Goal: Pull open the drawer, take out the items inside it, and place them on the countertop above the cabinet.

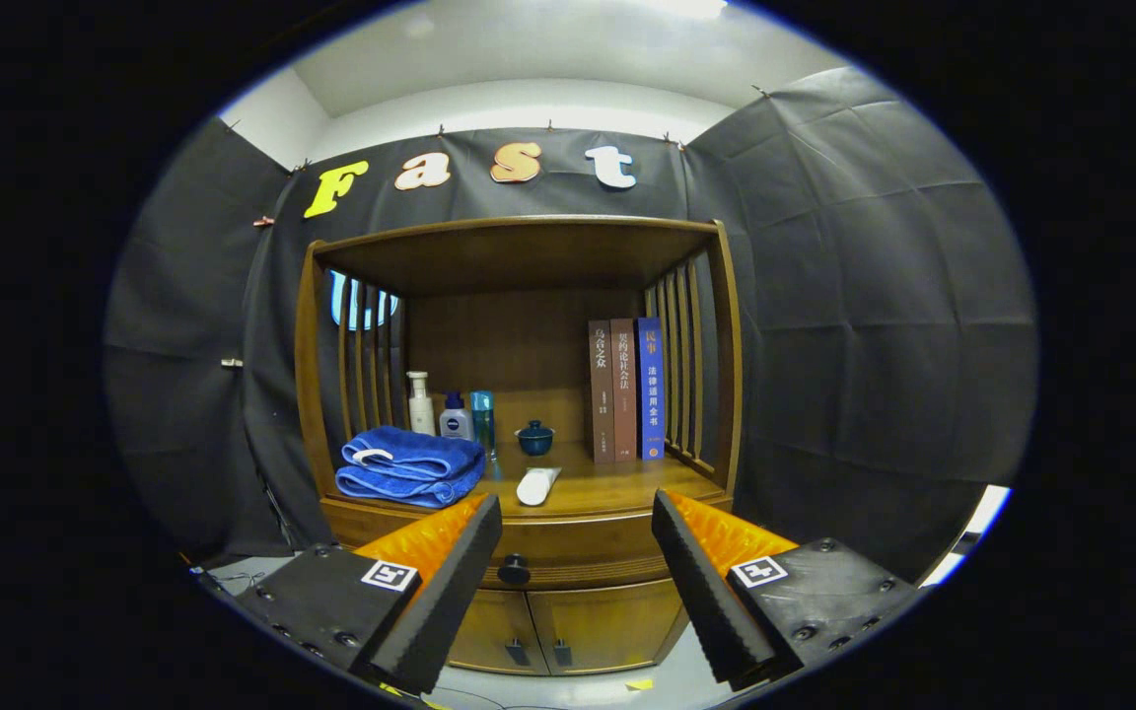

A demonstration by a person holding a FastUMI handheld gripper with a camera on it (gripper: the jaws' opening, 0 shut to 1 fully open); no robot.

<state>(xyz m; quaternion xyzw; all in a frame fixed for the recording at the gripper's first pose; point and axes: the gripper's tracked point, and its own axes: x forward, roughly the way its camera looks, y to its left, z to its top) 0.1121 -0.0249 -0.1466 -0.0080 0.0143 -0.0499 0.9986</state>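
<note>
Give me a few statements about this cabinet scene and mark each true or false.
1. The drawer is shut. True.
2. The gripper is clamped on the drawer knob. False: its fingers are spread open, touching nothing.
3. A folded blue towel lies on the countertop. True.
4. The three books lie flat in a stack. False: they stand upright, side by side.
5. A small lidded blue pot sits behind the white tube. True.
</note>
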